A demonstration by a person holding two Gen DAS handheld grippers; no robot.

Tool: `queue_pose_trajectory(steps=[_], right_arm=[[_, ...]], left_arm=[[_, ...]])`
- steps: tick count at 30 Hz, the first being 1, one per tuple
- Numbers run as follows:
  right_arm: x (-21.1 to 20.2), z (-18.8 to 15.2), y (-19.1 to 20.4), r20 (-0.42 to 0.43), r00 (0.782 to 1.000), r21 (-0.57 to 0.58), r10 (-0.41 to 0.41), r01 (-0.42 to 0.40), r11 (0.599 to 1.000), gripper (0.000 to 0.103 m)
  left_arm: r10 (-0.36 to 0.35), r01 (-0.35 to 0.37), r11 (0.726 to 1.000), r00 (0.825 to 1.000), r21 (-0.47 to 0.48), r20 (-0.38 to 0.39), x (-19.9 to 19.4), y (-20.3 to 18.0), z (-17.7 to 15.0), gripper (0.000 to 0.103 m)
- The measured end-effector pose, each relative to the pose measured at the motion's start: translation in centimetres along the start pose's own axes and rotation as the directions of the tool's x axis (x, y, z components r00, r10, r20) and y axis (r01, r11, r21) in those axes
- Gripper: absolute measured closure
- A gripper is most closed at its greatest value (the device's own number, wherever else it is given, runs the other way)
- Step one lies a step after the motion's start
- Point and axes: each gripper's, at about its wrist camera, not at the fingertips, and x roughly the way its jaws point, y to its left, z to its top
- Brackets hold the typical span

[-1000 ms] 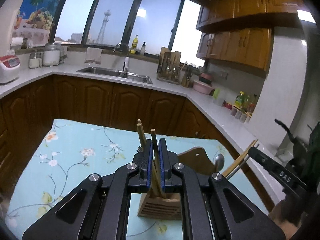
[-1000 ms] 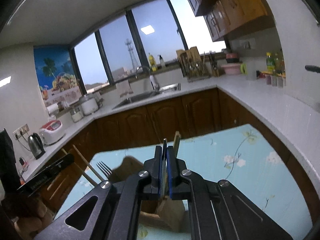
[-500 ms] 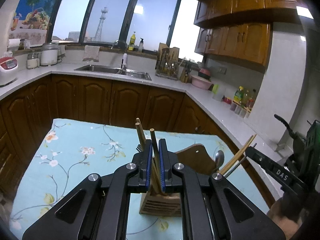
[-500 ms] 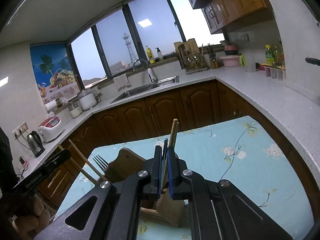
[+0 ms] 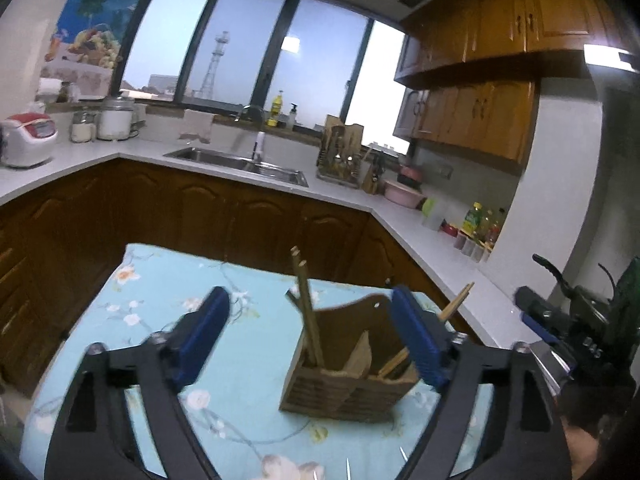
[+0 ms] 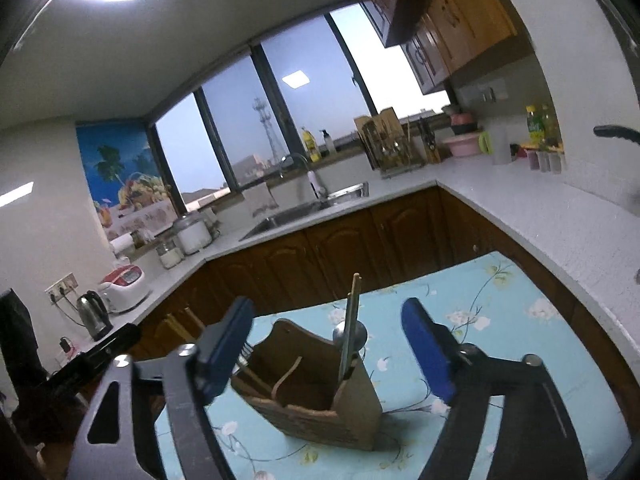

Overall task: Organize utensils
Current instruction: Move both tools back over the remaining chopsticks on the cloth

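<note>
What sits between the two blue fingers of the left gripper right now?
In the left wrist view, the wooden holder with chopsticks stands beyond the opening fingers of the left gripper, nearer the right one, untouched. Otherwise only tablecloth.

A home kitchen: sink, wooden cabinets, rice cooker, kettle.

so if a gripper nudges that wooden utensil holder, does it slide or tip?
The wooden utensil holder probably slides: its base looks wide and flat on the tablecloth. The tall chopsticks would likely rattle. A high push might tip it.
</note>
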Motion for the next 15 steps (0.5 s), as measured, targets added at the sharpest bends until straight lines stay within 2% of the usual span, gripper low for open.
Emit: queue_pose_trajectory(steps=[2, 11, 15], right_arm=[[-1.6, -0.5, 0.1, 0.017, 1.0, -0.005, 0.006, -0.006, 1.0, 0.011], [-6.8, -3.6, 0.2, 0.038, 0.999, -0.02, 0.016, -0.015, 1.0, 0.007], [-7.2, -3.9, -0.2, 0.045, 0.999, -0.029, 0.025, -0.023, 0.999, 0.006]], left_arm=[[-0.003, 0.003, 1.0, 1.0, -0.014, 0.0, -1.2, 0.6, -0.9, 0.013], [0.029, -0.035, 0.996, 0.997, -0.087, -0.07, -4.7, 3.0, -5.7, 0.008], [0.049, -0.058, 0.993, 0.995, -0.1, -0.091, -4.4, 3.8, -7.3, 0.007]])
